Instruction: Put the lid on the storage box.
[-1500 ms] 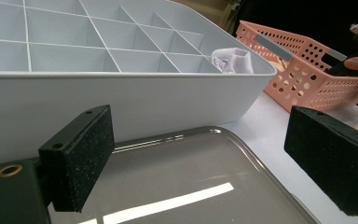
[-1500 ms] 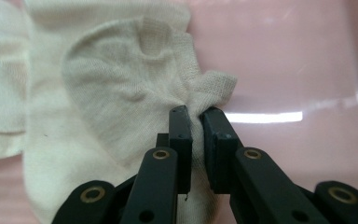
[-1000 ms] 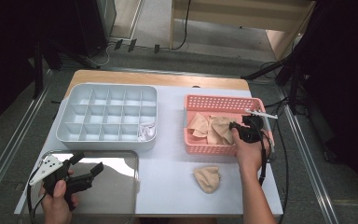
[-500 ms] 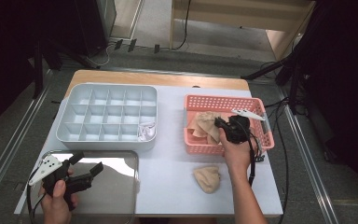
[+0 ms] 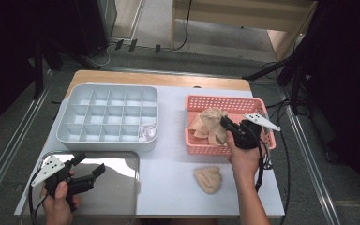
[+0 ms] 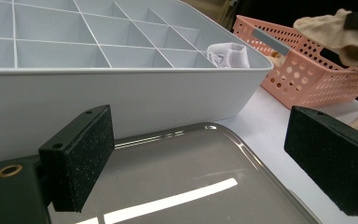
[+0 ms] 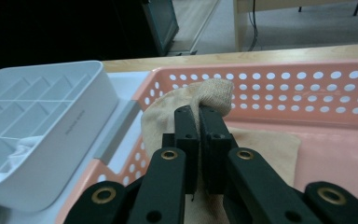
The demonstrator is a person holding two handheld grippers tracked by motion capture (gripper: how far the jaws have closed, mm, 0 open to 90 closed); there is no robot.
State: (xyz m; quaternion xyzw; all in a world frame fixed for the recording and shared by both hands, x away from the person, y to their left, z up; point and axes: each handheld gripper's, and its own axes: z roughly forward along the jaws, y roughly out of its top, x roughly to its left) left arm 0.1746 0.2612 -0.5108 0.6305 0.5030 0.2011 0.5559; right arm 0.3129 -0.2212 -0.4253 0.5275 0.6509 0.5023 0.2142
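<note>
My right gripper (image 5: 225,123) is over the pink basket (image 5: 225,102), shut on a beige sock (image 5: 209,123) that it holds bunched above the basket floor. The right gripper view has the jaws (image 7: 198,114) pressed together on the sock (image 7: 214,91), with more beige cloth lying under it in the basket (image 7: 284,70). A second beige sock (image 5: 208,179) lies on the white table in front of the basket. My left gripper (image 5: 90,165) hovers open over the metal tray (image 5: 117,187), with nothing between its pads (image 6: 81,154).
A white compartment box (image 5: 108,117) stands left of the basket, with a white cloth (image 5: 147,132) in its near right cell. The right gripper's cable runs off the table's right edge. A wooden strip lines the far edge.
My right gripper has moved left across the basket and risen a little, drawing the beige sock up with it. The left gripper has stayed put.
</note>
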